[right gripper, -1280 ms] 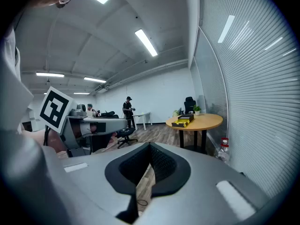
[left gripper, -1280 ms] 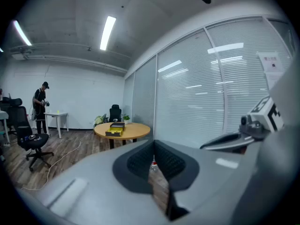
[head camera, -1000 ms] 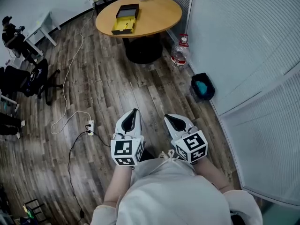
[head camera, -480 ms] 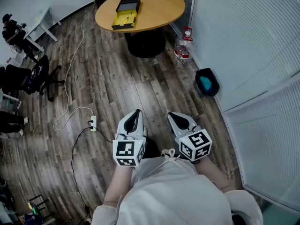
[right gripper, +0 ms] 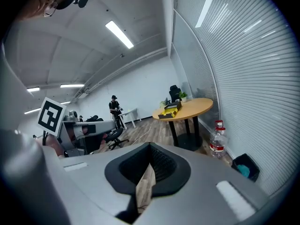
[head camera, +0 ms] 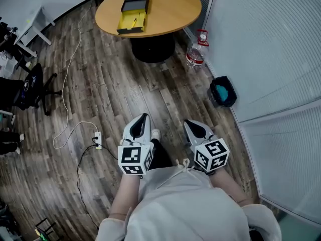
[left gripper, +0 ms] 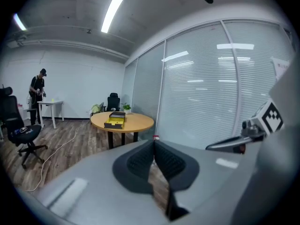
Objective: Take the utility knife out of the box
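Observation:
An open box (head camera: 133,14) with a yellow tray and a black lid half lies on a round wooden table (head camera: 170,9) far ahead. A small dark item lies in the yellow tray, too small to make out. The box (left gripper: 115,121) and the same box (right gripper: 171,109) show tiny in both gripper views. My left gripper (head camera: 144,117) and right gripper (head camera: 189,124) are held side by side over the wooden floor, well short of the table. Both are shut with nothing between the jaws, as the left gripper (left gripper: 153,142) and right gripper (right gripper: 150,147) show close up.
A water bottle (head camera: 195,54) stands by the table's dark pedestal, and a black bin (head camera: 223,92) sits against the blinds on the right. A power strip (head camera: 97,139) and white cable lie on the floor at left. An office chair (head camera: 27,87) and a standing person (right gripper: 115,108) are further left.
The person has walked toward the table: it looks larger and sits higher in the head view. Both grippers came along, still shut and side by side.

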Demonstrator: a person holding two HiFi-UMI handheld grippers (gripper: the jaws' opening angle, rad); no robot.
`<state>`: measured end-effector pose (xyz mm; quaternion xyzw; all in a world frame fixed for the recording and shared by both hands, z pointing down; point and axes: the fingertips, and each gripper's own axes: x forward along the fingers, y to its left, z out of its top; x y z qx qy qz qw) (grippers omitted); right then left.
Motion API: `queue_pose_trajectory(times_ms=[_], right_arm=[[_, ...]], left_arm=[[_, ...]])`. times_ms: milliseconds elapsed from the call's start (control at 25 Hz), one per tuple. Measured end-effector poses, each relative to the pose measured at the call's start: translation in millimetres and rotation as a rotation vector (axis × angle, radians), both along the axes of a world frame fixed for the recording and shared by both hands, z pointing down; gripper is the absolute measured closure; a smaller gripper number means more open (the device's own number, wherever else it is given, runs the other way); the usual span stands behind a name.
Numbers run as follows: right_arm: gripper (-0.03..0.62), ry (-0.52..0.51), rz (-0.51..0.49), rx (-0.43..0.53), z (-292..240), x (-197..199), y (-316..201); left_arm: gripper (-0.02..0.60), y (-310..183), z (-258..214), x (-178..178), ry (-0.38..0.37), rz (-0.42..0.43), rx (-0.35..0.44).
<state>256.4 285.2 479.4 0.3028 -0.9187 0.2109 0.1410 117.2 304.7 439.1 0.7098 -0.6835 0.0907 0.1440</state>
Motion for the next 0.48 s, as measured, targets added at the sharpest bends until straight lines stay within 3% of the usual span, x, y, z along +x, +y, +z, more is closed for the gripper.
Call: queue_pose_trajectory(times_ms=[280, 480], right_arm=[[0.595, 0.068, 0.006, -0.007, -1.0, -109.7, -81.7], [0.595, 0.082, -0.025, 0.013, -11.8, -191.4, -130.9]], left_arm=[[0.575, -79.5, -4.1, -132.6, 0.071, -0.041, 0.022], [0.575, -125.6, -12.9, -214.1, 0.079, -0.051, 0.033]])
